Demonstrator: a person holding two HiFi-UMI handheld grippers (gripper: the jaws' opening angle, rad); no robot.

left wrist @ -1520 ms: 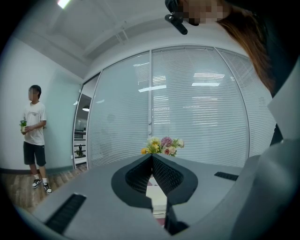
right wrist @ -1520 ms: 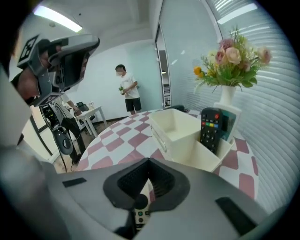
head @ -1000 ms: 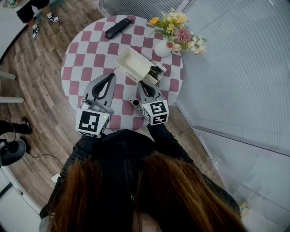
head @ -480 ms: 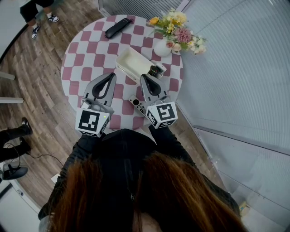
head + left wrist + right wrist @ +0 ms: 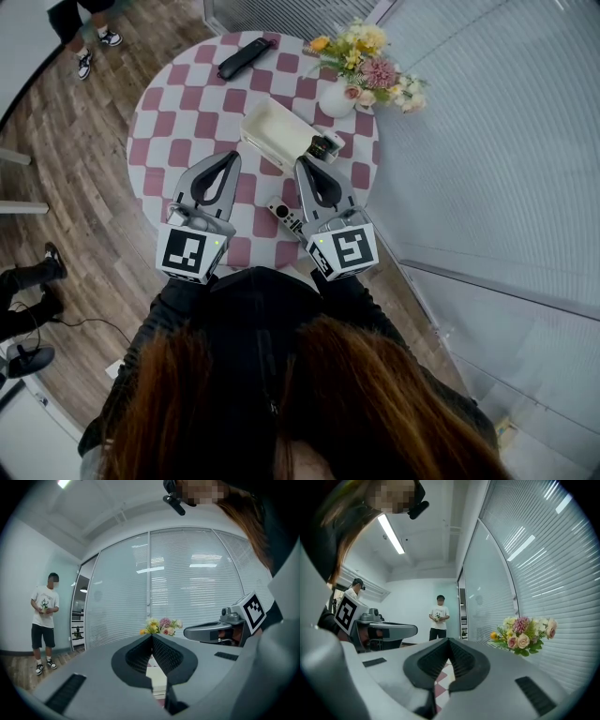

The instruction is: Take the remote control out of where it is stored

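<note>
A small white remote control [image 5: 284, 218] with dark buttons lies on the pink-checked table [image 5: 187, 103], between my two grippers and below them. Beyond it stands an open white storage box [image 5: 275, 130] with dark items at its right end [image 5: 323, 146]. My left gripper [image 5: 223, 159] hangs over the table's near left, jaws shut, tips together [image 5: 152, 637], nothing in them. My right gripper [image 5: 308, 165] is held higher, to the right of the remote and apart from it, jaws shut and empty [image 5: 448, 641]. Each gripper shows in the other's view: right [image 5: 211, 632], left [image 5: 386, 631].
A long black object [image 5: 246, 57] lies at the table's far edge. A white vase of flowers [image 5: 339, 97] stands at the far right by the blinds. A person in a white shirt [image 5: 44, 620] stands on the wooden floor beyond the table.
My right gripper has risen from beside the remote and now looks larger and nearer in the head view. The remote stays on the cloth. The left gripper has not moved.
</note>
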